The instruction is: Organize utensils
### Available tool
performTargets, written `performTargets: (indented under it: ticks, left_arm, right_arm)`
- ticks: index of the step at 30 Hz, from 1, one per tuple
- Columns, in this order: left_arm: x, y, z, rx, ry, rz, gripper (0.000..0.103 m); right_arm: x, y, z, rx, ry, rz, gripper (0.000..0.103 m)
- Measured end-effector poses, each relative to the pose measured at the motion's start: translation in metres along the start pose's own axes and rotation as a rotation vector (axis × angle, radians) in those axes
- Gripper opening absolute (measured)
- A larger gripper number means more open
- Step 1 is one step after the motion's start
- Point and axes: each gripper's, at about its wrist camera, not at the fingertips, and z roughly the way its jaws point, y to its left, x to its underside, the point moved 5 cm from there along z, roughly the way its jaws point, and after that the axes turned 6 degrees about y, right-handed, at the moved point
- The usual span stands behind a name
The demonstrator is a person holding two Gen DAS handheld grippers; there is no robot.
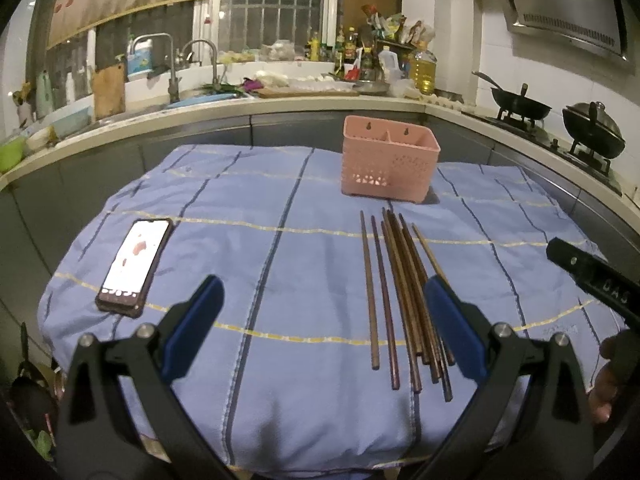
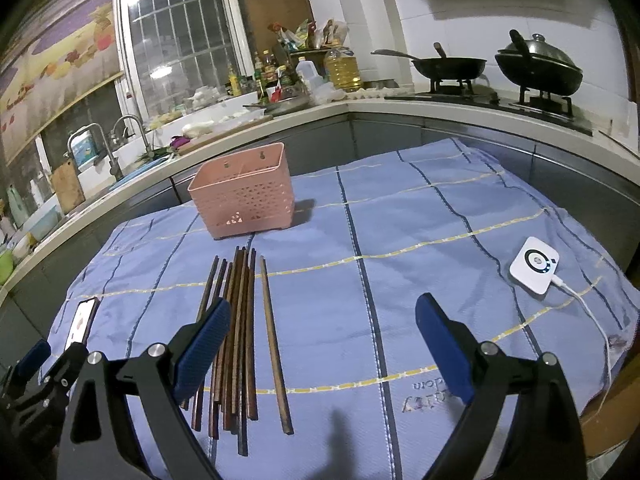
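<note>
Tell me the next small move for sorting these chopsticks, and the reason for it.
Probably lower the right gripper onto the lone lighter chopstick at the bundle's edge. Both grippers are open and empty, the chopsticks all lie on the blue cloth, and the pink holder behind them looks empty.

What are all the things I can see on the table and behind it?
chopsticks: about eight, brown, side by side on the cloth
basket: one, pink, behind the chopsticks, looks empty
cloth: one, blue striped, covering the table
phone: one, screen lit, cloth's left side
charger: one, white, cabled, cloth's right side
woks: two, black, on the stove
oil bottle: one, yellow, counter corner
left gripper: open, blue pads
right gripper: open, blue pads
</note>
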Motion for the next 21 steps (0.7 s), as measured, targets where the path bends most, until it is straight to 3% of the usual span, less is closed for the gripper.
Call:
performTargets:
  ticks: [21]
  left_arm:
    - [-0.0029, -0.0048, -0.0039, -0.001, -0.008, 0.017, 0.097]
  right_arm:
    - [0.0037, -0.0016, 0.0019, 0.013, 0.015, 0.008, 0.092]
